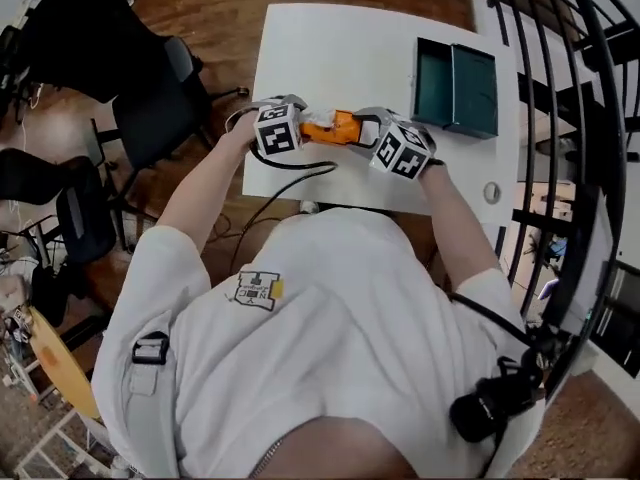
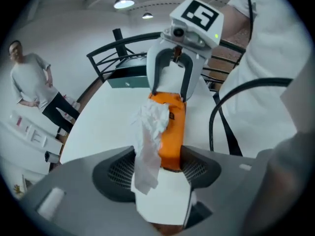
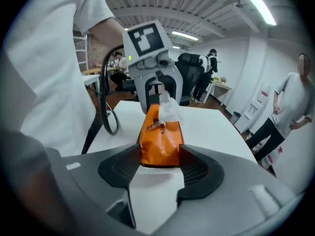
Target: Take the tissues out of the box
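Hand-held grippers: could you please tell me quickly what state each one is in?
Left hand-held gripper: closed on one end of the orange tissue pack, a tissue sticking out.
Right hand-held gripper: closed on the pack's other end.

Seen from above, a person in a white shirt (image 1: 330, 348) leans over a white rectangular table (image 1: 340, 48). At the table's near edge, the left gripper (image 1: 303, 128) and right gripper (image 1: 362, 130) face each other, a soft orange tissue pack (image 1: 330, 127) between them. An open dark green box (image 1: 457, 86) sits at the table's far right. Black office chairs (image 1: 150, 98) stand left of the table.
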The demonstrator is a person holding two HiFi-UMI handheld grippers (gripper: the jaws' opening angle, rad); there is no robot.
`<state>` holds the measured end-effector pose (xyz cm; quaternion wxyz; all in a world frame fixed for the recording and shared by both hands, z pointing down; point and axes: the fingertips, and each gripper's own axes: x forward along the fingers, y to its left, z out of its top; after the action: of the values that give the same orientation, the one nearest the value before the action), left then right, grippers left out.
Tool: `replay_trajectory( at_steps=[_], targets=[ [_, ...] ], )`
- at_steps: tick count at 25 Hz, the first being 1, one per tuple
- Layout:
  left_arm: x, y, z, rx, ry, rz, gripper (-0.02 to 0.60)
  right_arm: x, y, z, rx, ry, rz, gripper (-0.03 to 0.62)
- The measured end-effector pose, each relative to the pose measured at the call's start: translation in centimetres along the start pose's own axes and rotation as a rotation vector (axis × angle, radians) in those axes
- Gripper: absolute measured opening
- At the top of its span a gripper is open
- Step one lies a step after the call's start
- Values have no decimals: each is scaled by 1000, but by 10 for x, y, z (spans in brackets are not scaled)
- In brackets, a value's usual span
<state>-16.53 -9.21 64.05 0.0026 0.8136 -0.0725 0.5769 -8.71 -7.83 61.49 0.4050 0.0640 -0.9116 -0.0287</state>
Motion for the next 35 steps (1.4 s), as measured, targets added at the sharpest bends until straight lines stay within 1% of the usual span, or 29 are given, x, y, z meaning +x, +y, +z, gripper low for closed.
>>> replay_trajectory(
  at_steps=[2,4,7,11,13,15,16,18,20,22,23,24,25,26,27,28,29,31,32,34,35],
  targets=[
    [1,4,13,-34,-39,20,267,3,-6,-16,-29,68,8,235],
    [7,7,20,-42,-50,27,267,6,-11,-28,-23,95,13,224],
    [25,9,7,-48,-41,17,268,20,-11,-31,-25,97,15,222],
    [34,5,-2,-41,-80,-5,272,32,-8,-33,-45,123,13,221],
    [32,4,-3,-30,-96,-16,294,32,-7,-32,-35,114,12,224],
    [23,6,-3,-51,-140,-24,320,28,-6,-27,-18,92,4,232],
    [14,9,-3,-82,-184,-25,324,25,-5,-24,-7,73,-8,241],
    [-7,14,-6,-182,-307,-25,324,16,-3,-19,38,11,-48,256],
    [-27,15,-15,-318,-452,-28,324,3,1,-18,135,-80,-112,256],
    [-47,8,-20,-483,-608,-30,317,-13,8,-23,274,-174,-186,249],
    [-56,1,-20,-571,-680,-33,269,-22,14,-25,352,-214,-222,229],
    [-64,-7,-18,-655,-742,-31,203,-32,20,-28,429,-247,-257,211],
    [-68,-16,-15,-729,-789,-20,142,-41,27,-32,500,-271,-291,178],
    [-68,-24,-12,-791,-814,-3,50,-49,35,-35,559,-284,-321,150],
    [-63,-33,-10,-836,-817,11,0,-51,43,-39,606,-290,-341,136],
    [-52,-44,-11,-861,-804,13,0,-46,53,-43,642,-291,-348,116],
    [-36,-55,-14,-864,-780,0,0,-35,61,-47,667,-291,-346,104],
    [-3,-70,-21,-821,-724,-37,0,-7,69,-49,685,-290,-340,90],
    [9,-68,-23,-789,-709,-45,0,4,63,-49,680,-292,-347,80],
    [25,-56,-23,-750,-714,-50,0,17,42,-48,670,-307,-368,67],
    [30,-61,-24,-756,-720,-61,0,22,42,-49,680,-309,-369,58]
  ],
)
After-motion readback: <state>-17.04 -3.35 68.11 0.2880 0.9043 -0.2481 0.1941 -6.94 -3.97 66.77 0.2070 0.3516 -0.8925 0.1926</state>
